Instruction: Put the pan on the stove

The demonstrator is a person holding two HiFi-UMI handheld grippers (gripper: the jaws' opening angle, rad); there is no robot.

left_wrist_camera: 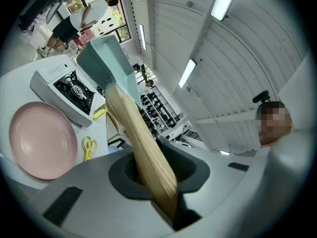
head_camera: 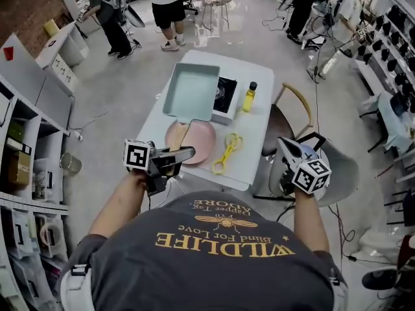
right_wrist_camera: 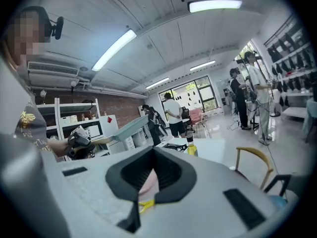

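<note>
- My left gripper (head_camera: 176,157) has its jaws clamped on the wooden handle (head_camera: 180,137) of the pan (head_camera: 192,91)
- The teal rectangular pan hangs in the air, clear of the table (head_camera: 256,149); seen from the head view it covers the left part of the stove (head_camera: 227,96)
- Its handle passes above the pink plate (head_camera: 202,144), which lies just on my side of the stove
- Yellow scissors (head_camera: 225,153) lie right of the plate, and a bottle of yellow liquid (head_camera: 249,97) stands beside the stove
- My right gripper (head_camera: 286,153) has its jaws together on nothing, off the table's right edge near a chair (head_camera: 295,105)
</note>
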